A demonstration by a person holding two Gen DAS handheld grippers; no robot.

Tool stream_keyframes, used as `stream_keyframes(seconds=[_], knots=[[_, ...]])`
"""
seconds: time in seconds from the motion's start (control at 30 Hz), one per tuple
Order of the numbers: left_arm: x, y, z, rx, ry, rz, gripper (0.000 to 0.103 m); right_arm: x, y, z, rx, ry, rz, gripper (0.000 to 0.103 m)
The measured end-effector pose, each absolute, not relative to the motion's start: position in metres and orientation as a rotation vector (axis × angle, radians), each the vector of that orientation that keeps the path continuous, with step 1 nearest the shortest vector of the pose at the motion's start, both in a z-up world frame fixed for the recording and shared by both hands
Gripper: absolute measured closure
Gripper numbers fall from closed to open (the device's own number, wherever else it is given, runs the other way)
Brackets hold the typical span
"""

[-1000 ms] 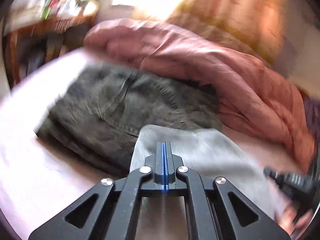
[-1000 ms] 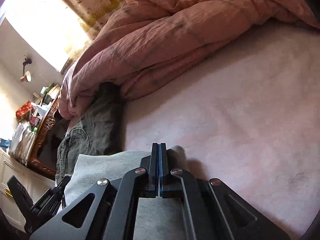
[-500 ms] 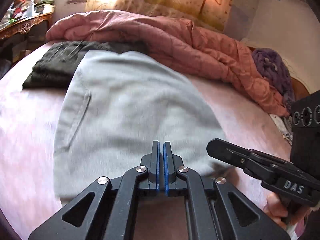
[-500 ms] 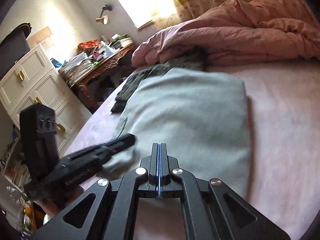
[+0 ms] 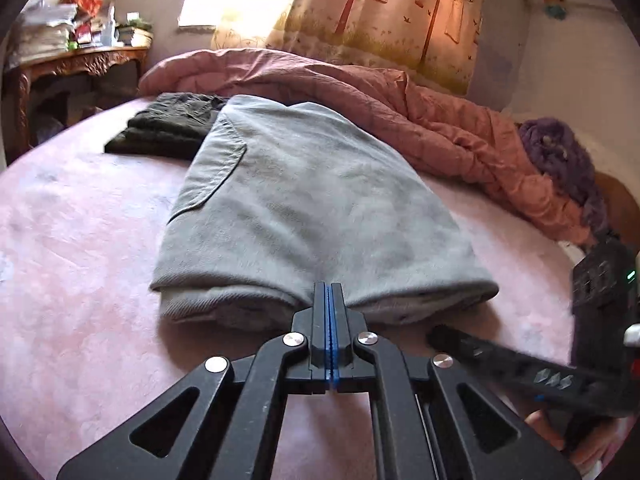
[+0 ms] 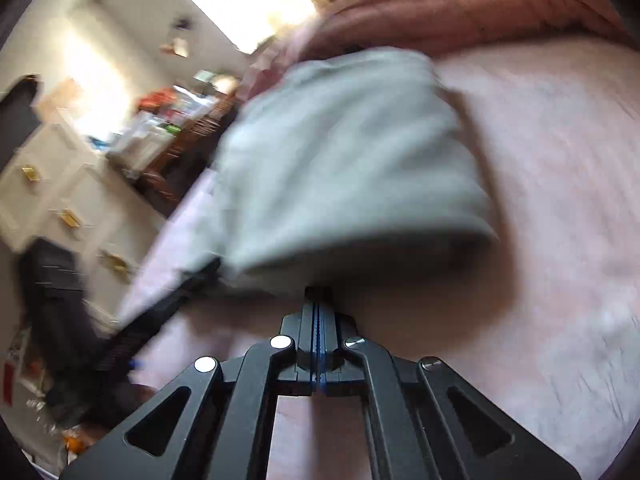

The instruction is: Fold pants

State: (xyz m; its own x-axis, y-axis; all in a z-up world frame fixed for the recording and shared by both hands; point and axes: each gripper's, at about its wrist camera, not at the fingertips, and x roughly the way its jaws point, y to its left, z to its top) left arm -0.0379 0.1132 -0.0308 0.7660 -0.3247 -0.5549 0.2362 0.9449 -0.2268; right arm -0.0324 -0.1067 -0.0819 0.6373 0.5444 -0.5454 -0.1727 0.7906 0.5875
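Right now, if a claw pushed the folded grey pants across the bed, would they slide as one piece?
Probably not cleanly. The grey pants look soft and thick, with rounded, sagging fold edges, so layers may shift or bunch. The pink bedsheet looks matte, likely adding drag. Lifted by one edge, they would probably droop and unfold.

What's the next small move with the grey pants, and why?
Probably pull both tools straight back. The grey pants lie folded flat on the bed, and the left tool and right tool are shut at the near fold, apparently gripping nothing.

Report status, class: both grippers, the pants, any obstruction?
Left gripper shut. Right gripper shut. Grey pants folded on bed. Nothing in the way.
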Motion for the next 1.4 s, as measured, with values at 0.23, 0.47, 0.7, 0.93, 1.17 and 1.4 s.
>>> stream_keyframes(seconds=[0.23, 0.47, 0.7, 0.93, 1.17, 1.4], knots=[[-0.048, 0.146, -0.017, -0.234, 0.624, -0.338, 0.084, -0.056, -0.133, -0.051, 0.557, 0.675, 0.441, 0.071], [-0.023, 0.189, 0.01, -0.346, 0.731, -0.3, 0.049, -0.02, -0.214, -0.02, 0.705, 0.721, 0.482, 0.042], [0.027, 0.225, 0.018, -0.443, 0.867, -0.342, 0.031, 0.041, -0.236, -0.048, 0.806, 0.913, 0.568, 0.042], [0.065, 0.234, -0.029, -0.42, 1.063, -0.37, 0.031, 0.089, -0.212, -0.092, 0.813, 1.041, 0.599, 0.043], [0.091, 0.235, -0.05, -0.597, 1.044, -0.586, 0.026, 0.122, -0.19, -0.096, 0.812, 1.094, 0.716, 0.043], [0.133, 0.184, -0.05, -0.497, 1.046, -0.693, 0.017, 0.161, -0.165, -0.099, 0.751, 1.114, 0.733, 0.043]])
